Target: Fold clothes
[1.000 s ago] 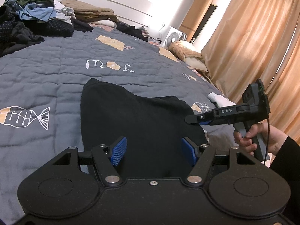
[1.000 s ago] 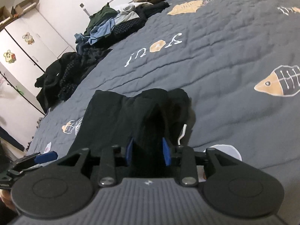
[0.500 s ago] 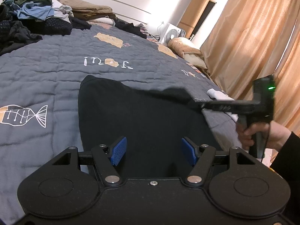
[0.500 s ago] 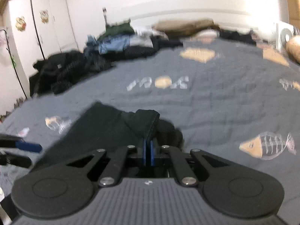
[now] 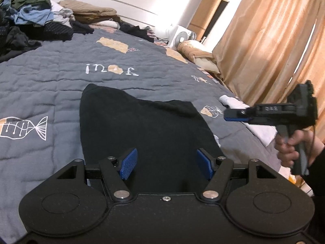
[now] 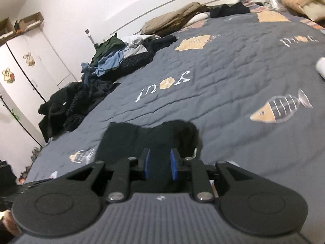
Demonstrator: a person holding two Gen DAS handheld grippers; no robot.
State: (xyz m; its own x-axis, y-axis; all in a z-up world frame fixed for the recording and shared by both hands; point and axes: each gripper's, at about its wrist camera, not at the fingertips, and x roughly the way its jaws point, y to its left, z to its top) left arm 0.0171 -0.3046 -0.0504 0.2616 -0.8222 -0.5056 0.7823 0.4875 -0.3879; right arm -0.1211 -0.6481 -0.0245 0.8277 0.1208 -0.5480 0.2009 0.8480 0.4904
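- A black garment (image 5: 142,130) lay spread flat on the grey quilt (image 5: 40,77) of the bed.
- The left gripper (image 5: 166,160) hovered over its near edge, fingers wide apart, holding nothing.
- The right gripper (image 6: 160,163) had its fingers parted, off the garment's right edge.

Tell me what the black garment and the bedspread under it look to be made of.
Black garment: soft matte knit, probably cotton jersey; it drapes limply without shine.
Bedspread: grey quilted fabric, seemingly padded; stitch lines pucker it, and fish motifs look printed or appliquéd.
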